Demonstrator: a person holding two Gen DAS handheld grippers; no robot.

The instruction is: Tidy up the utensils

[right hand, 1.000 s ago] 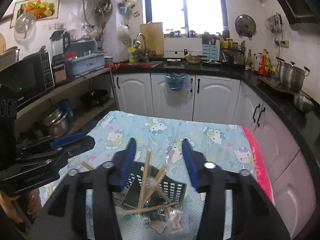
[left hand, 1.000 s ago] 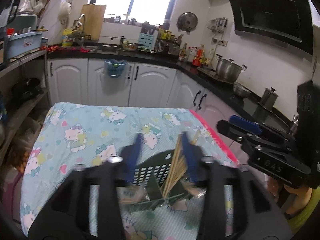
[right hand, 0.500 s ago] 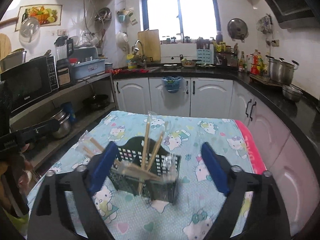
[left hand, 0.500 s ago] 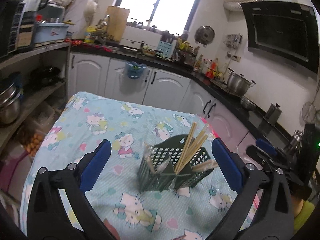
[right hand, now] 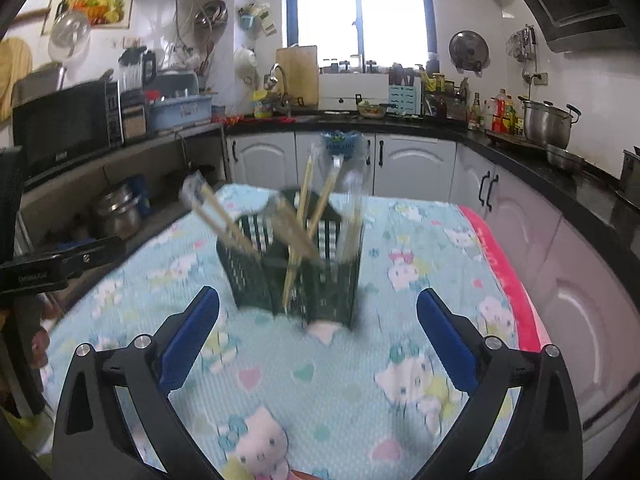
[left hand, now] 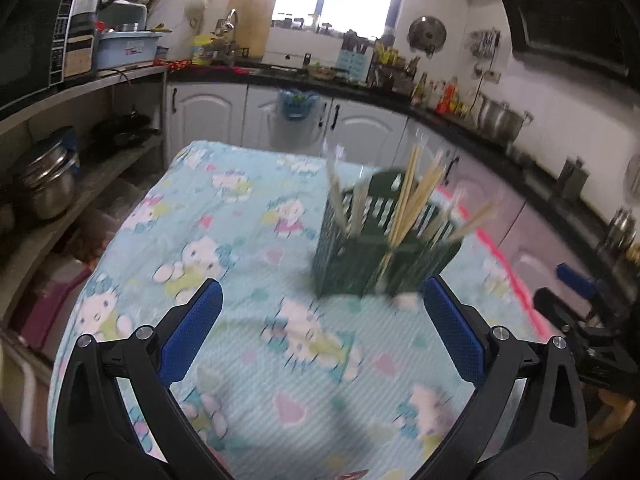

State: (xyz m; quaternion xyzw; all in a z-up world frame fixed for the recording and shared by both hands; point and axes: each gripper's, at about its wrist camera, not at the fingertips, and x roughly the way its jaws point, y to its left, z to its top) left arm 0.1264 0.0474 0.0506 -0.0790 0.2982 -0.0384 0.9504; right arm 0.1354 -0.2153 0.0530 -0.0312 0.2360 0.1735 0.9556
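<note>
Window (right hand: 360,12) glare, motion blur, fisheye

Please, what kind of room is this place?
Most likely a home kitchen. The right wrist view shows a sink faucet on a dark countertop, a metal pot further right, and a microwave on a shelf at the left.

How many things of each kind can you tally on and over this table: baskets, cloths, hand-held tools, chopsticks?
Green basket: 1
Patterned tablecloth: 1
Tools: 2 (left tool, right tool; the jaws of both have just been opening, with nothing between them)
Chopsticks: several, too blurred to count
Total: 4, chopsticks left out
</note>
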